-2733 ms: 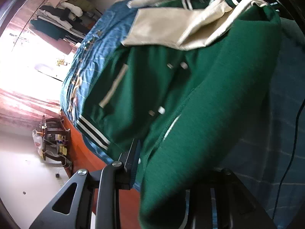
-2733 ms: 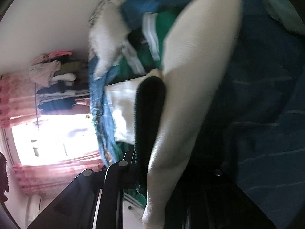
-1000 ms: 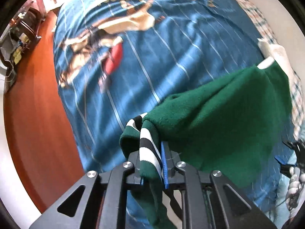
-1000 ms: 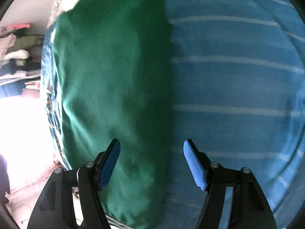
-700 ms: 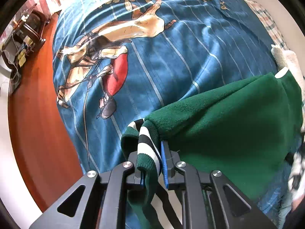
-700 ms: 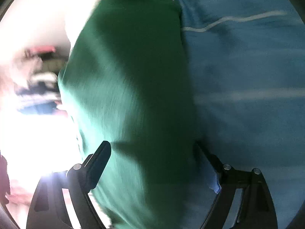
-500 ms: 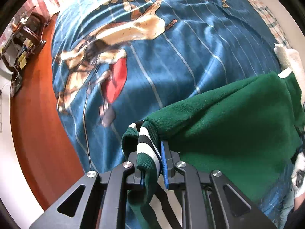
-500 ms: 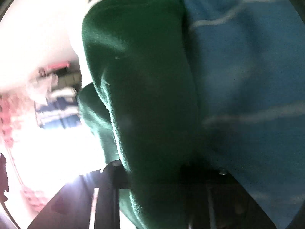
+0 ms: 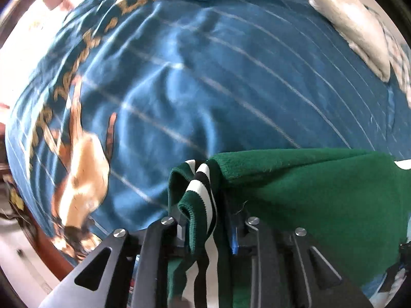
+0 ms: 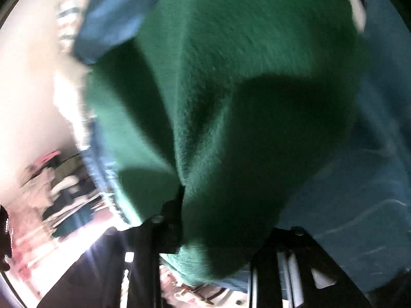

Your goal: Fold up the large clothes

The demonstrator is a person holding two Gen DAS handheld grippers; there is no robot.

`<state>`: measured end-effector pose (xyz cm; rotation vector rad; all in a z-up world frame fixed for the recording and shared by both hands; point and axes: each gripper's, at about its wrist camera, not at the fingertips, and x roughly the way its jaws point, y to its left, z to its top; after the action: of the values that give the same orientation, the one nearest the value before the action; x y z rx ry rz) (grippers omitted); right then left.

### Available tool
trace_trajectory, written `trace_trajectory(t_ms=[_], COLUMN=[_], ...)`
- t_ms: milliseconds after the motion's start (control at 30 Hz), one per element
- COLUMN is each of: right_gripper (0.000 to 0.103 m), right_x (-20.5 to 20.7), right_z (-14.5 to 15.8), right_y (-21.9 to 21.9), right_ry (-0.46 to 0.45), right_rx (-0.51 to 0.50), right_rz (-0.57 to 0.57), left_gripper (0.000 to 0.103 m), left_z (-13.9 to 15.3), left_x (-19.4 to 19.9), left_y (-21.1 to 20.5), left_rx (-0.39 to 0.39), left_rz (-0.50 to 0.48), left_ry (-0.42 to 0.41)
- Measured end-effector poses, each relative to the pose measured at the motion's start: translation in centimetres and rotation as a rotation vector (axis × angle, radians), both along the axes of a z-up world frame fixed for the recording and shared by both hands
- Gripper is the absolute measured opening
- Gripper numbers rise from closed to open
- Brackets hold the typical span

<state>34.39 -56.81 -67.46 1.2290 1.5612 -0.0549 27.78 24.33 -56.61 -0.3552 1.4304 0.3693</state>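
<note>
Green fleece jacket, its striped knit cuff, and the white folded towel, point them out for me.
green fleece jacket (image 10: pixel 231 77), right wrist view, broad body panel
striped knit cuff (image 9: pixel 203 184), left wrist view, white stripe
white folded towel (image 9: pixel 359 25), left wrist view, top face

A blue bedspread with thin pale stripes, a tan printed figure and gold lettering covered the bed. A white fluffy folded cloth lay on its far right corner. Beyond the bed, blurred clothes hung on a rack.
</note>
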Motion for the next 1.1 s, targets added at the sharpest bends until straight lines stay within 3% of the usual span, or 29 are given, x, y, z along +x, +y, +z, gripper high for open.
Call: trace_trajectory(t_ms=[67, 133, 167, 200, 367, 433, 533, 633, 700, 733, 800, 967, 1033, 1067, 1100], right_gripper=[0.048, 0.049, 0.049, 0.049, 0.050, 0.050, 0.051, 0.072, 0.076, 0.077, 0.079, 0.079, 0.078, 0.055, 0.024], right_x=[-0.7, -0.6, -0.4, -0.6, -1.6, -0.8, 0.8, 5.0, 9.1, 11.7, 16.2, 24.5, 26.5, 27.0, 27.2], right_z=[-0.8, -0.3, 0.6, 1.2, 6.3, 8.6, 11.8, 13.6, 14.3, 14.1, 13.2, 9.3, 6.0, 4.8, 4.4], right_y=[-0.1, -0.2, -0.4, -0.3, -1.2, -0.3, 0.9, 2.8, 4.2, 4.5, 6.2, 10.6, 13.1, 14.0, 14.6], right_ry=[0.018, 0.008, -0.008, -0.016, -0.067, -0.103, -0.230, -0.344, -0.402, -0.423, -0.449, -0.443, -0.343, -0.307, -0.306], right_rx=[-0.017, -0.052, -0.096, -0.117, -0.262, -0.321, -0.407, -0.482, -0.515, -0.531, -0.510, -0.452, -0.380, -0.368, -0.363], right_rz=[0.031, 0.072, 0.111, 0.128, 0.248, 0.312, 0.446, 0.520, 0.520, 0.517, 0.518, 0.672, 0.792, 0.826, 0.844], left_gripper=[0.026, 0.053, 0.081, 0.090, 0.090, 0.089, 0.089, 0.085, 0.041, 0.038, 0.008, 0.008, 0.008, 0.008, 0.008], left_z=[1.4, 3.1, 4.1, 5.4, 8.6, 7.6, 4.0, 0.4, -0.3, -0.5, 0.2, 1.8, 1.7, 1.5, 1.3], left_x=[-0.1, -1.5, -2.3, -3.3, -6.4, -6.4, -5.2, -3.3, -3.0, -2.4, -1.8, -1.5, -1.4, -1.3, -1.4], left_y=[-0.4, -0.2, 0.2, 0.6, 1.0, 0.9, 1.0, 1.0, 0.6, 0.2, -0.7, 0.5, 0.6, 0.6, 0.6], left_rx=[0.013, -0.010, -0.022, -0.025, 0.033, 0.051, 0.057, 0.067, 0.039, 0.044, 0.117, 0.083, 0.091, 0.093, 0.096], left_rz=[0.007, 0.055, 0.096, 0.143, 0.293, 0.303, 0.293, 0.273, 0.262, 0.246, 0.210, 0.239, 0.224, 0.217, 0.213], left_ry=[-0.029, -0.090, -0.119, -0.157, -0.244, -0.223, -0.154, -0.112, -0.131, -0.133, -0.146, -0.193, -0.183, -0.176, -0.170])
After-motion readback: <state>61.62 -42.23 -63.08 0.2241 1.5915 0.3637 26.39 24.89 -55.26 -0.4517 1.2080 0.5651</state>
